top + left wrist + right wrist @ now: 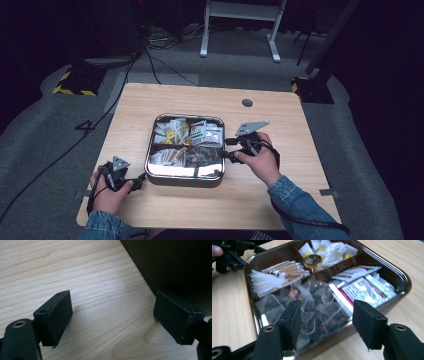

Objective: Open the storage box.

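Hovering your right gripper (325, 322) just over the near rim of the metal tray (150, 150), jaws parted with nothing pinched between them, puts you right above the clear mesh tea bags (312, 302). That's the tray compartment closest to that hand, so my guess is it's the easiest grab. Your left gripper (112, 315) sits low on the wooden table (87, 277) just beside the tray's near-left corner, jaws wide and empty, probably parked there to brace the tray if it slides. Going further into the tray: the stir sticks (279, 270) lie in the compartment next to the tea bags, the printed sachets (364, 287) in another, and the brass knob (312, 260) stands at the tray's middle where the dividers cross.
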